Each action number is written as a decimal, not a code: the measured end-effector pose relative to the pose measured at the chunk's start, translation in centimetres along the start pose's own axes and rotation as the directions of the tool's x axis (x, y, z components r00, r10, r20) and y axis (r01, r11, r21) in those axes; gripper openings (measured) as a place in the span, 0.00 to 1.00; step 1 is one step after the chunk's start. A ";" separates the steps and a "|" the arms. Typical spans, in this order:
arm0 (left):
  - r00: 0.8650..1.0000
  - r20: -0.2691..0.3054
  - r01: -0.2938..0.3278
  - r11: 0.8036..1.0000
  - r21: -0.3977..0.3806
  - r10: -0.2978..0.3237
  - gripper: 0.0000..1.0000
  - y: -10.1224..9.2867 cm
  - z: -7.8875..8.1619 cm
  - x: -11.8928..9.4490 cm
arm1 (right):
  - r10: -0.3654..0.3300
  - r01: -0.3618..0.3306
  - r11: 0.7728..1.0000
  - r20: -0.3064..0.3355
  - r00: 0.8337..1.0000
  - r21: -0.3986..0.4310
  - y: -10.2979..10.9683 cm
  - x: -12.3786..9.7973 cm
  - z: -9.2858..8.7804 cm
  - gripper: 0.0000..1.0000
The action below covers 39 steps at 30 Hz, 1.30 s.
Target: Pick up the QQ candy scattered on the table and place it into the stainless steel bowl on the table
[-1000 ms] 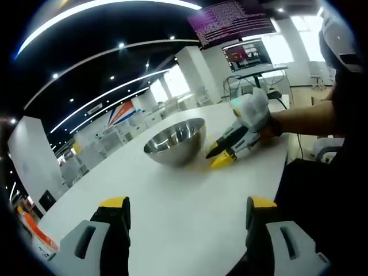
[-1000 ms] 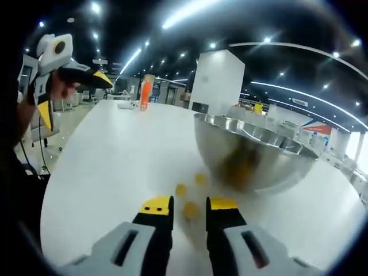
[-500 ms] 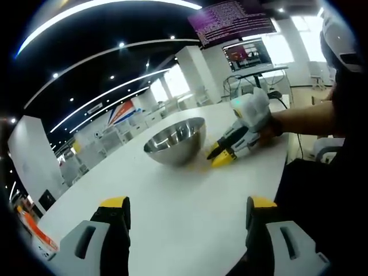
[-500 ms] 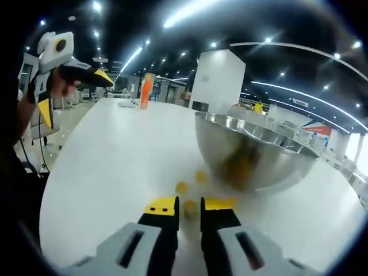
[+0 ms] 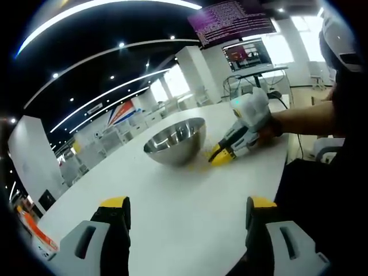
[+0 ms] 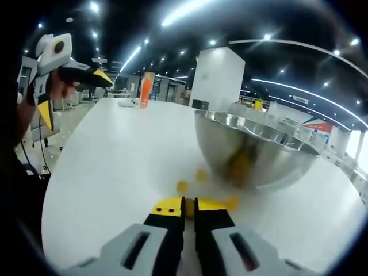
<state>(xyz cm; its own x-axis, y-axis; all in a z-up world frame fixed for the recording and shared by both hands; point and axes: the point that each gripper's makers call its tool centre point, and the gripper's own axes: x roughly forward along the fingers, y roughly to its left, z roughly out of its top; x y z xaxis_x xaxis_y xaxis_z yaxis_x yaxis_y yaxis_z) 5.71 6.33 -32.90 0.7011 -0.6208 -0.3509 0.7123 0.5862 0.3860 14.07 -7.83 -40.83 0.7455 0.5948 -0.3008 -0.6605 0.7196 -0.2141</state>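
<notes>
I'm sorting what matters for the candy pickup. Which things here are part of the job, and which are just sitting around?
Part of the job:
- bowl
- candies on the table, one pinched in the right gripper
- left gripper, open, held back

Just lying about:
- orange bottle at the table's far end
- monitor in the background

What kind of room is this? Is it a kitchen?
Probably not a kitchen. It looks like a big open office or showroom: a long white table holding a shiny stainless steel bowl, large screens overhead, rows of white desks behind, and curved strip lights across a dark ceiling.
</notes>
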 end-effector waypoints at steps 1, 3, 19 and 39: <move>1.000 0.000 0.001 1.000 0.000 -0.001 0.83 0.0 0.0 0.0 | 0.001 -0.001 1.000 0.000 1.000 -0.001 0.0 0.0 0.0 0.07; 1.000 0.000 0.001 1.000 0.001 -0.001 0.83 0.0 0.0 0.0 | -0.001 0.001 1.000 0.004 1.000 0.005 0.0 -0.2 0.2 0.07; 1.000 0.003 -0.004 1.000 0.005 0.004 0.83 0.2 0.3 -0.1 | -0.009 0.010 1.000 0.084 0.996 -0.010 -0.4 -1.8 4.5 0.07; 1.000 0.008 -0.011 1.000 0.005 0.011 0.83 0.4 0.3 -0.2 | 0.005 0.008 0.998 0.187 0.982 -0.067 1.0 -4.2 9.9 0.07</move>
<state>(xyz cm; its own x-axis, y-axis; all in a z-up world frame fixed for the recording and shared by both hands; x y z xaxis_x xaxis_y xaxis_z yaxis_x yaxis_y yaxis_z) 5.87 6.56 -32.38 0.7088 -0.6184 -0.3393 0.7040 0.5906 0.3944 11.10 -6.05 -30.55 0.7457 0.6549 -0.1228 -0.6593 0.6986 -0.2779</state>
